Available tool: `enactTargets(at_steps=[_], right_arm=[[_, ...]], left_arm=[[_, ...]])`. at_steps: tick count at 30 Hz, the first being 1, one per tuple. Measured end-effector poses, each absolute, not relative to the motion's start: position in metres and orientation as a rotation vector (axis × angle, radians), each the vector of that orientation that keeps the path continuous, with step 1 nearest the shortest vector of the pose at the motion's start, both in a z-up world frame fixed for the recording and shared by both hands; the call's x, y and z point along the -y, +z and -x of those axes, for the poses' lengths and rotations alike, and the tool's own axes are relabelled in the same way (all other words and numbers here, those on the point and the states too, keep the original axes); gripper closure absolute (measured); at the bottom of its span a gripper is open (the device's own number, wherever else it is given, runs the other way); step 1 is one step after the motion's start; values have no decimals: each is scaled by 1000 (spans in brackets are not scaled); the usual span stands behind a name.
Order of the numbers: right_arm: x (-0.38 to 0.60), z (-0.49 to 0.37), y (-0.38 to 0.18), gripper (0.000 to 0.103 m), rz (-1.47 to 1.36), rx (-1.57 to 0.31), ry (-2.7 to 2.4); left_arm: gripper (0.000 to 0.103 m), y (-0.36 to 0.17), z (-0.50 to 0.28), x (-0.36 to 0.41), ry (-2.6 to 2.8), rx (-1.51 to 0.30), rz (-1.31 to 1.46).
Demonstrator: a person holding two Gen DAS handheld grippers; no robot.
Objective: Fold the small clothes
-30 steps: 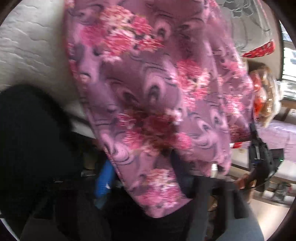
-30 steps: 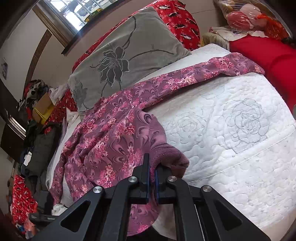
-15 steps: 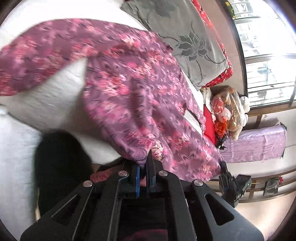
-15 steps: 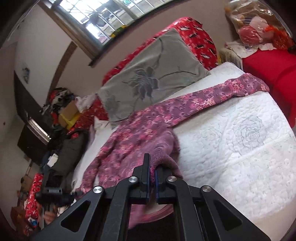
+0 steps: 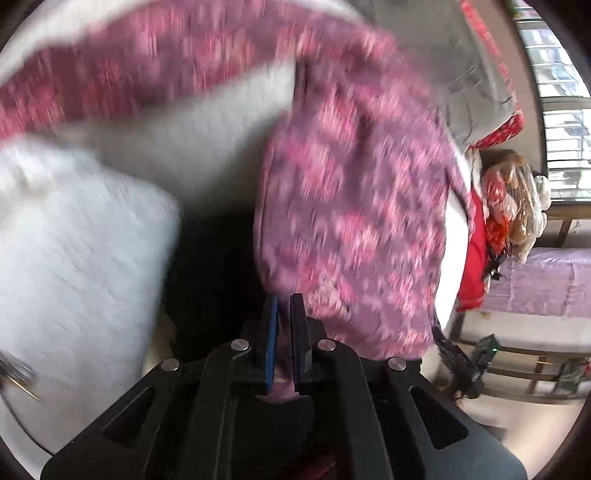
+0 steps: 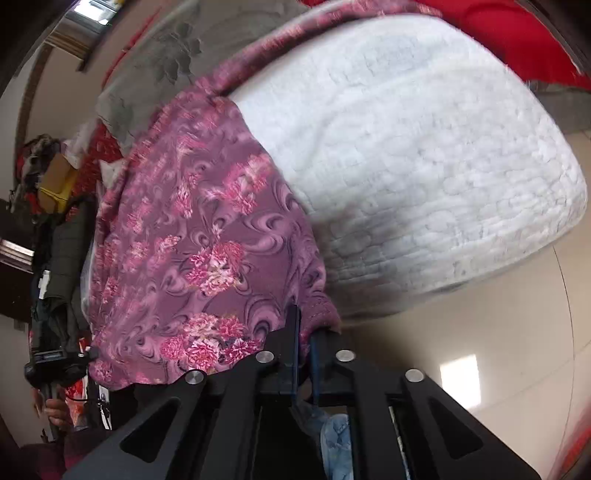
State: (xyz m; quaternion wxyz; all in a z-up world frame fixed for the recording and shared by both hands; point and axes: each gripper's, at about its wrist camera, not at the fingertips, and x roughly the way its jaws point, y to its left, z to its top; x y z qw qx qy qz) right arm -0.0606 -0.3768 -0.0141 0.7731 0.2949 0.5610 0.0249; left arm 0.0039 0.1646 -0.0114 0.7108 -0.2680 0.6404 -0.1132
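Note:
A purple garment with pink flowers (image 6: pixel 192 251) hangs over the near edge of a white quilted bed (image 6: pixel 424 155). My right gripper (image 6: pixel 303 325) is shut on its hem corner. In the blurred left wrist view the same garment (image 5: pixel 354 206) drapes off the bed (image 5: pixel 74 258), and my left gripper (image 5: pixel 283 306) is shut on another part of its hem. One sleeve (image 5: pixel 129 81) trails across the bed top.
A grey flower-print pillow (image 6: pixel 162 62) and red bedding (image 6: pixel 517 33) lie at the bed's far side. Bags and clutter (image 6: pixel 48 177) stand left of the bed. A bench with purple cloth (image 5: pixel 546 280) is to the right. Beige floor (image 6: pixel 480 332) lies below.
Both grippers have pulled the garment toward the bed's near edge and down, so its body now hangs off the side. The views tilted downward, and the left one blurred.

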Motion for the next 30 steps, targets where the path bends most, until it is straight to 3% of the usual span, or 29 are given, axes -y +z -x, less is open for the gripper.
enactTargets(at_steps=[2,4,5,6,12,15,16,21,24,26,28,30], right_arm=[[378,49,0,93,-589,-1184,26],[376,26,25,90,-504,-1121,14],[373,14,35,88,-472,-1092,19],[367,-1,44,87,-444,-1067,36],[342,-93,71,82,-387,-1012,55],[349,-115,70,64,-442,-1059,44],[347,-115,64,64,-427,-1110,60],[363,-62,34,65,-343,-1256,8],[394,-21,11,62,-381,-1332,-155],[407,-9,7,62,-458,-1329,-190],[408,-7,11,62,-570,-1270,-146],[397,-18,17,61,-638,-1208,-43]], left_arm=[[94,9,-15,-181,-233,-1343,577],[77,24,-32,-197,-209,-1271,576],[61,30,-46,-207,-174,-1236,563],[54,31,-61,-215,-141,-1217,548],[50,22,-160,-260,-19,-1215,495],[49,2,-203,-264,2,-1275,422],[49,-4,-209,-262,7,-1292,401],[48,-36,-241,-250,-40,-1366,327],[35,-50,-246,-239,-49,-1388,273],[32,-49,-244,-227,-46,-1366,190],[34,-47,-242,-213,-33,-1336,72],[75,-45,-241,-203,12,-1314,-39]])
